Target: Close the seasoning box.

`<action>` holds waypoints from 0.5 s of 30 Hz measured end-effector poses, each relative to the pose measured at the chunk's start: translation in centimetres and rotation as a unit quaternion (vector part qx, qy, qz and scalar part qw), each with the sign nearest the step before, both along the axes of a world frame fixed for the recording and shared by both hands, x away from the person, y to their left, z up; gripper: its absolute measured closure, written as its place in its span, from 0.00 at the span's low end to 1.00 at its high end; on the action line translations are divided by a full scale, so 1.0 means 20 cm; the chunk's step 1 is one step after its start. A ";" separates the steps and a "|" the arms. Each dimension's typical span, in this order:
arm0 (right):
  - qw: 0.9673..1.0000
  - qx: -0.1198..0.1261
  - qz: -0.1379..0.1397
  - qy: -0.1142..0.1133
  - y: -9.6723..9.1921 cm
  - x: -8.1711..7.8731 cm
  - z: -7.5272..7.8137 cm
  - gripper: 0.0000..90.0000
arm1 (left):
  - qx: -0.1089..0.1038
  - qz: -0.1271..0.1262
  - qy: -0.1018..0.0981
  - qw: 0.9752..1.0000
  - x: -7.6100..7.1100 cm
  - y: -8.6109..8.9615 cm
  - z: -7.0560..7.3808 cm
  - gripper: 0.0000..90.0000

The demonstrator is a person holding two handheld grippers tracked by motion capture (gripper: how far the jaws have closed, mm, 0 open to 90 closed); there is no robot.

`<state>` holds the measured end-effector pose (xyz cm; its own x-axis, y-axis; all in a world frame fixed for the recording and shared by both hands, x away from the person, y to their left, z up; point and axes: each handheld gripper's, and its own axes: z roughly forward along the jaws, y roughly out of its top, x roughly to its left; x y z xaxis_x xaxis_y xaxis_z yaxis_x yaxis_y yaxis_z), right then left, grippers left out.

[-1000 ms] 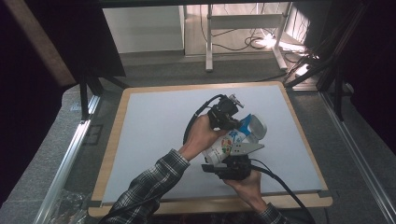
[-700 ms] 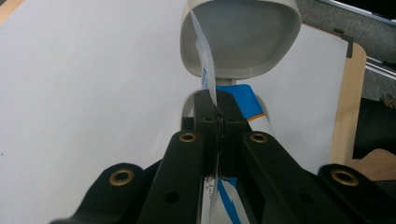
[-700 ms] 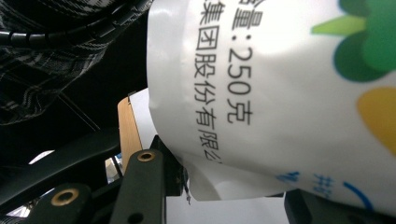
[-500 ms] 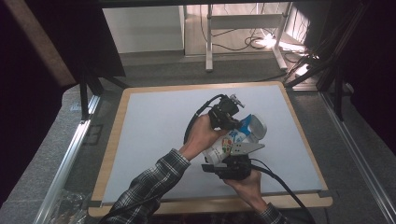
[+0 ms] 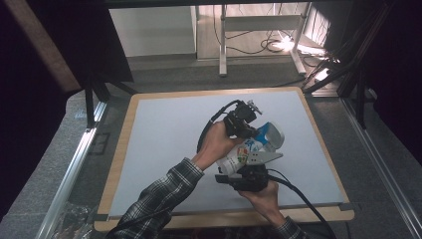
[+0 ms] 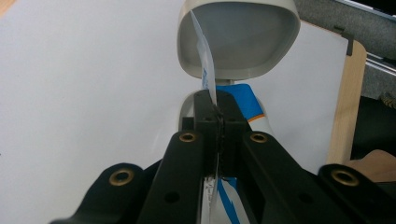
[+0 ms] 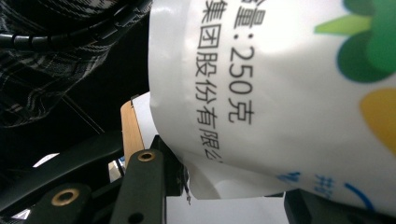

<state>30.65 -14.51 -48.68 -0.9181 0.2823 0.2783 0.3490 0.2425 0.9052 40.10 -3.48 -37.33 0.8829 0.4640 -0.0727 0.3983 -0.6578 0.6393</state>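
The white bottle (image 5: 249, 149) with its coloured printed wrap hangs above the right half of the tabletop (image 5: 164, 134), lying slanted between the two grippers, its flip cap (image 5: 271, 135) open at the far end. In the left gripper view the open cap (image 6: 239, 39) stands just beyond the jaws, and a thin strip of the wrap film (image 6: 205, 60) runs from the cap down into them. The left gripper (image 5: 244, 122) sits at the bottle's cap end, jaws pressed together and pinching that film strip. The right gripper (image 5: 249, 172) is at the bottle's near, lower end; in the right gripper view the printed body (image 7: 280, 93) lies between the part-spread jaws, which clamp it. A hand in a plaid sleeve (image 5: 159, 199) carries the left gripper, and the wooden tabletop edge (image 5: 224, 216) runs just under the right hand
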 end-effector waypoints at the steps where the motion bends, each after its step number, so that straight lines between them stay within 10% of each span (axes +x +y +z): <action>1: 1.000 0.000 0.000 0.001 0.00 0.00 0.00 0.69 | 0.000 0.000 0.001 1.000 0.00 0.00 0.00 0.99; 15: 1.000 0.002 0.001 0.003 0.00 0.00 0.00 0.69 | 0.000 0.000 0.006 1.000 0.01 0.00 0.00 0.99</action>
<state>30.61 -14.49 -48.64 -0.9173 0.2783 0.2849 0.3535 0.2394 0.9043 40.22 -3.54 -37.34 0.8815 0.4649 -0.0830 0.4064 -0.6574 0.6345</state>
